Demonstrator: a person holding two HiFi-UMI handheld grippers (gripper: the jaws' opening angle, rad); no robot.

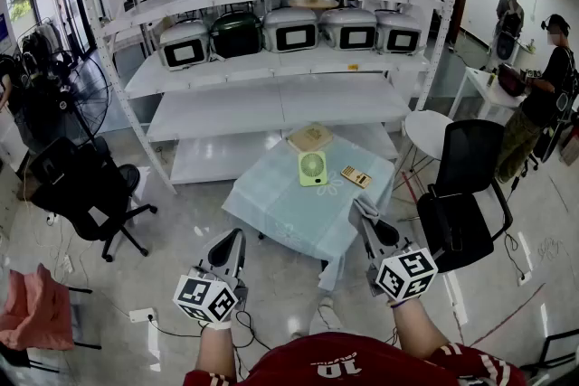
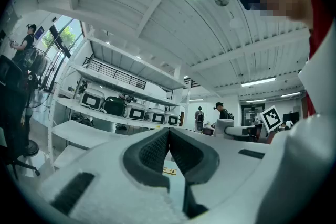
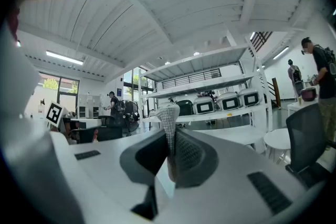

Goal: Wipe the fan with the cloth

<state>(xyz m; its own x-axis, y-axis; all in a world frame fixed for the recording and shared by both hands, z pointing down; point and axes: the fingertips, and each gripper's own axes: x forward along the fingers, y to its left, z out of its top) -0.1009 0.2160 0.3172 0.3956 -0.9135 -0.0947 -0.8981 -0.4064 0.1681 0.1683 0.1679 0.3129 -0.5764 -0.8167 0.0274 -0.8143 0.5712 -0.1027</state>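
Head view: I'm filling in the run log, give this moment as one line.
phase: wipe not begun | left gripper: shut, empty | right gripper: shut, empty | fan: on table, untouched

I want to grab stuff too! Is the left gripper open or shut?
Shut. On the left gripper, the fingers touch at their tips, nothing between.

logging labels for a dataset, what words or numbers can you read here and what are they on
"10", white and upside down in the head view, on the red shirt.
Brown box: print too small to read.
Yellow card: marks too small to read.
Marker cube: black square pattern only, no words.
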